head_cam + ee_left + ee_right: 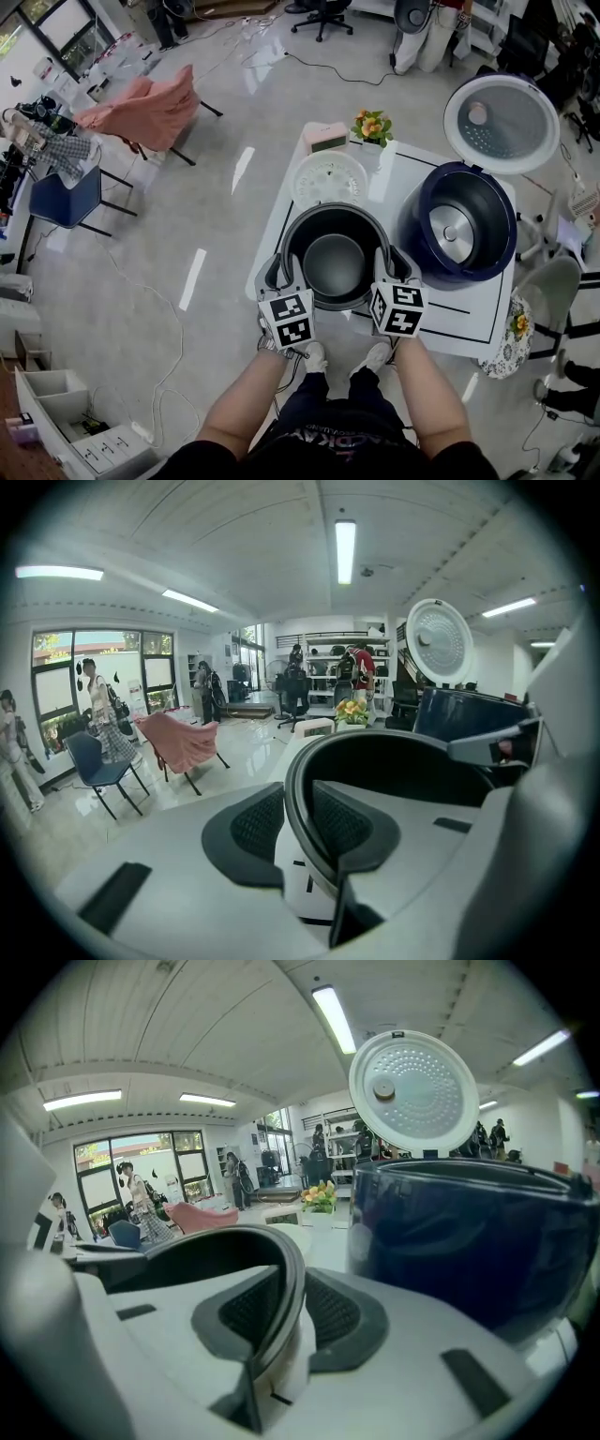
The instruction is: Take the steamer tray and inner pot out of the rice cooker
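Note:
The dark inner pot [334,266] is outside the rice cooker [459,225], at the white table's [469,317] front left. I cannot tell whether its base touches the table. My left gripper [284,268] is shut on the pot's left rim [394,750], one pad inside and one outside [298,822]. My right gripper [389,265] is shut on the opposite rim [274,1241] in the same way [286,1312]. The white steamer tray [328,178] lies on the table behind the pot. The navy cooker stands to the right with its lid [502,122] raised.
A pot of flowers [372,127] and a pink box [324,137] stand at the table's far edge. A chair draped in pink cloth [150,111] and a blue chair [66,199] are on the floor to the left. People stand at the room's far end [98,714].

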The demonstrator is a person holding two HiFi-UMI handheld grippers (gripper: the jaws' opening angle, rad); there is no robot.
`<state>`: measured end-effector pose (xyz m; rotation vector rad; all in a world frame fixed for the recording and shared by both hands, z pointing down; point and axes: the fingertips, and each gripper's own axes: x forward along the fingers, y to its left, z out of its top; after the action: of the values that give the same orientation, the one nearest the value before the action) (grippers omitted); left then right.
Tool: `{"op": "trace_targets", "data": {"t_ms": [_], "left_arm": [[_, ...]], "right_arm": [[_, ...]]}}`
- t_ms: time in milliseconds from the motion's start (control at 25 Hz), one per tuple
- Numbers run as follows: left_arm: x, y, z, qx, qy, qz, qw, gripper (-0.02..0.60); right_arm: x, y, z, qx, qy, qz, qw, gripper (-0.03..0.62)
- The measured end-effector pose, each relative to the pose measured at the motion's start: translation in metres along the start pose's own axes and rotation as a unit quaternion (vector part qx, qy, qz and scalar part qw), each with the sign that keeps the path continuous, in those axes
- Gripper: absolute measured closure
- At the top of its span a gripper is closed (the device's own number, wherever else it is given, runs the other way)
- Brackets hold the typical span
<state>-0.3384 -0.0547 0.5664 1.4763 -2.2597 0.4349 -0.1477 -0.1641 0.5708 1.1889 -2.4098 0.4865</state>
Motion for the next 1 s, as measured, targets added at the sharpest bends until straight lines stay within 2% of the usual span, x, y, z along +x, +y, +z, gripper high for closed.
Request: {"op": "trace_targets", "data": {"t_ms": [200, 440, 480, 560, 600, 760, 1000], "left_arm": [[-0.01, 0.004, 0.014, 0.017, -0.023, -0.005, 0.9996, 0.442], [-0.029, -0.004, 0.041, 0.032, -0.064, -0.028, 0.9971, 0.442], [-0.033, -0.007, 0.046, 0.034, -0.07, -0.034, 0.9964, 0.453], [-0.043, -0.011, 0.055, 0.035, -0.083, -0.048, 0.9948, 0.487], [-0.049, -0.013, 0.059, 0.036, -0.091, -0.054, 0.9937, 0.51], [-0.071, -0.026, 0.077, 0.041, -0.12, -0.084, 0.9883, 0.573], [-0.092, -0.062, 0.095, 0.041, -0.143, -0.169, 0.9742, 0.579]], "right_arm": [[-0.013, 0.004, 0.011, -0.049, -0.035, -0.002, 0.998, 0.511], [-0.039, 0.016, 0.043, -0.078, -0.099, 0.014, 0.992, 0.513], [-0.045, 0.019, 0.048, -0.087, -0.108, 0.018, 0.99, 0.515], [-0.059, 0.025, 0.057, -0.099, -0.126, 0.025, 0.987, 0.589], [-0.066, 0.028, 0.061, -0.102, -0.134, 0.028, 0.985, 0.592], [-0.094, 0.034, 0.072, -0.097, -0.159, 0.039, 0.982, 0.592], [-0.134, 0.03, 0.088, -0.032, -0.187, 0.053, 0.98, 0.592]]}}
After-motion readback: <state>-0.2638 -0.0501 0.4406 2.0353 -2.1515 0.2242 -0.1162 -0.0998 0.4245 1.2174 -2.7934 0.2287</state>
